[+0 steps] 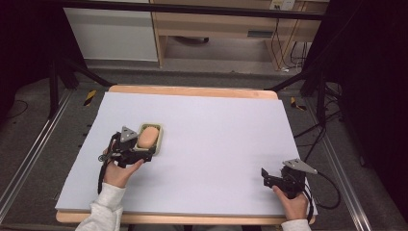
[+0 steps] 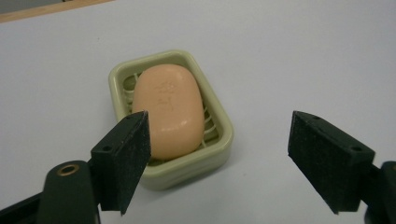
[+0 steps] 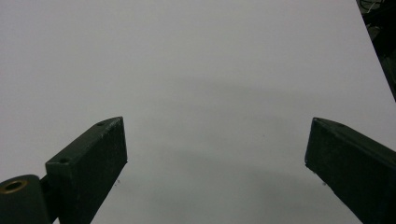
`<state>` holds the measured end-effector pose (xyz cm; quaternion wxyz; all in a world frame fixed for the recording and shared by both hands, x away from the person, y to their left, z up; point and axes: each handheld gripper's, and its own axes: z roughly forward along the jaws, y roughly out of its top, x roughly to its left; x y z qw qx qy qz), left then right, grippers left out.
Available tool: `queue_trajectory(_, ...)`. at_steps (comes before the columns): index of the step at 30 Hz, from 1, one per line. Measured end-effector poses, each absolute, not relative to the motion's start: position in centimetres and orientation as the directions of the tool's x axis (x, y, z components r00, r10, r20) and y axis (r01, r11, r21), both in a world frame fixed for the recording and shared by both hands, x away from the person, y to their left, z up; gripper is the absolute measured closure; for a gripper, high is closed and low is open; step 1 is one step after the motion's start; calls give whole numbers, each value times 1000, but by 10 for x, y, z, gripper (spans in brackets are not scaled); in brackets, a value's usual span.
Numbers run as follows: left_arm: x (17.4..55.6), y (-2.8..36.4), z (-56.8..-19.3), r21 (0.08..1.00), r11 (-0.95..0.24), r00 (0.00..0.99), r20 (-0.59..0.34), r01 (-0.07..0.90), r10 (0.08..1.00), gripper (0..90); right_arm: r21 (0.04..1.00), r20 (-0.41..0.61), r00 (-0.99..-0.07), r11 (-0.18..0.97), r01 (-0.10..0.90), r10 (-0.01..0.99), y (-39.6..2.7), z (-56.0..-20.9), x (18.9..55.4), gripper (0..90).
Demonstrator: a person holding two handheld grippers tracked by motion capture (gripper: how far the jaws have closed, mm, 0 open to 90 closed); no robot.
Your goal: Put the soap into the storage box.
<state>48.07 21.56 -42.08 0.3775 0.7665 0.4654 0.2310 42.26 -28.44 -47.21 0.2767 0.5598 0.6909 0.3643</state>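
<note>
Two black two-jaw handheld grippers — the left gripper [image 1: 144, 153] and the right gripper [image 1: 265, 176] — each carry a grey three-cornered plate on top and trail a black cable. Their flat rectangular jaws show small screw holes, with a brass-ringed eyelet beside one jaw. The person wears light grey sleeves [image 1: 103, 211] — ribbed at the cuff.

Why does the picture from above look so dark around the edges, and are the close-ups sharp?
High view: the white table is evenly lit, its surroundings fall into near-black. Left gripper view: the soap in its green dish is fairly sharp, slightly soft, without glare. Right gripper view: dim, with faint broad shadows on the bare sheet between the right tool jaws.
</note>
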Motion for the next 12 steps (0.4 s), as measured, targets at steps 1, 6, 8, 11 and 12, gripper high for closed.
queue_trajectory(1, 477, 218, -423, 794, -280, 461, 0, 539, 887, 206, 813, 27, -219, 107, 573, 975, -284, -472, 423, 59)
queue_trajectory(6, 466, 227, -433, 788, -289, 461, 7, 544, 887, 199, 812, 28, -215, 103, 575, 976, -286, -472, 422, 60)
queue_trajectory(8, 462, 231, -438, 786, -290, 454, 13, 546, 891, 197, 813, 27, -216, 104, 573, 976, -286, -472, 422, 59)
queue_trajectory(11, 456, 238, -444, 785, -289, 451, 15, 547, 892, 197, 813, 29, -213, 101, 574, 977, -287, -472, 422, 60)
queue_trajectory(12, 454, 240, -447, 787, -281, 445, 9, 549, 896, 196, 811, 32, -212, 98, 576, 977, -287, -472, 422, 60)
